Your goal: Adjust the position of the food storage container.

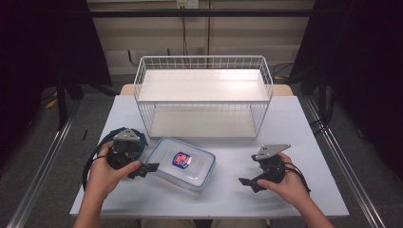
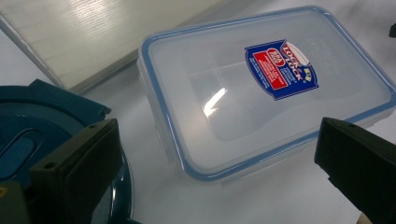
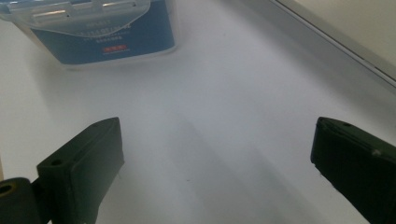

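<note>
a clear plastic food container [image 1: 180,163] with a blue-rimmed snap lid lies flat on the pale tabletop [image 1: 294,123], a little toward seven o'clock of the tabletop's middle in the high view. its lid is on, and a red and blue label [image 1: 182,159] sits on top of it, at the lid's one o'clock in the left gripper view [image 2: 281,69].

the left gripper [image 1: 142,170] rests at nine o'clock of the container, held in the person's left hand [image 1: 110,175], its fingers pointing toward three o'clock and ending just beside the container's near left corner. in the left gripper view the two black fingers [image 2: 79,168] stand wide apart with nothing between them, and the container [image 2: 261,93] lies ahead of them, untouched. a dark blue cable [image 1: 95,152] loops around this gripper at its nine o'clock side.

the right gripper [image 1: 252,182] sits well apart from the container, at its three to four o'clock, held in the right hand [image 1: 285,185], fingers pointing toward nine o'clock. its fingers [image 3: 84,158] are also spread wide over bare tabletop, holding nothing; the container's side wall with a blue sticker [image 3: 107,37] shows at eleven o'clock of that view.

a white wire two-tier rack [image 1: 204,95] stands at twelve o'clock of the container, near the tabletop's far edge, both its shelves bare.
</note>
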Action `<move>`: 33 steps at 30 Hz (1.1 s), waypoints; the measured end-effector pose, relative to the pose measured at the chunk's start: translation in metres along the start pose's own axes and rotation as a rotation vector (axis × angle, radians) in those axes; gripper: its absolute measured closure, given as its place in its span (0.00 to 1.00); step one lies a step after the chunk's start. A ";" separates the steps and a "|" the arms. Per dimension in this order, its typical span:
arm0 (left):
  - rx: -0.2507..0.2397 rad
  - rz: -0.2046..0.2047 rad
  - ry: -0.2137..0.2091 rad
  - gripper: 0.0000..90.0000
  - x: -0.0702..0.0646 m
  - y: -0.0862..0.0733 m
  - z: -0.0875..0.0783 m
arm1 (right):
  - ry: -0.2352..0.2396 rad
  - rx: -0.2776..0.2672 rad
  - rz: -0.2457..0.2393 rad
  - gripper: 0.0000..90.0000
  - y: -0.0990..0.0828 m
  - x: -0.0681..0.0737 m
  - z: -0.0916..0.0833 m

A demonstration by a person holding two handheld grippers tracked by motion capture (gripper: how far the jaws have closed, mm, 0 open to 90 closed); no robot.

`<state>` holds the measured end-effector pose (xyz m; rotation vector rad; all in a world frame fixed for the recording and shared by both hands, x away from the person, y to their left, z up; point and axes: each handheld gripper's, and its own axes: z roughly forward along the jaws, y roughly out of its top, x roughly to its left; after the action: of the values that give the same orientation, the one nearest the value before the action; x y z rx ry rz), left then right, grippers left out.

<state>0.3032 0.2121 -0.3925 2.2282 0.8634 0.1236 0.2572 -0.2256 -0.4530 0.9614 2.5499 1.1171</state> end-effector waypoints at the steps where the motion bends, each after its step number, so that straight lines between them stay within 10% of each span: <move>1: 0.000 -0.002 0.006 0.01 0.000 -0.001 0.001 | 0.002 0.001 0.002 0.02 0.000 0.000 0.000; 12: 0.010 0.017 -0.010 0.01 -0.003 -0.010 0.000 | 0.024 0.007 -0.026 0.03 0.006 0.004 0.006; 20: 0.019 0.026 0.072 0.01 -0.010 -0.016 0.000 | 0.045 0.004 -0.037 0.03 0.011 0.004 0.011; 29: 0.026 0.044 0.024 0.59 -0.009 -0.016 -0.006 | 0.061 -0.003 -0.050 0.04 0.012 0.005 0.013; 33: -0.005 -0.036 0.051 0.80 -0.003 -0.018 -0.012 | 0.060 0.002 -0.052 0.04 0.012 0.006 0.012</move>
<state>0.2869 0.2260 -0.3955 2.2118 0.9296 0.1664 0.2635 -0.2087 -0.4524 0.8700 2.6079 1.1456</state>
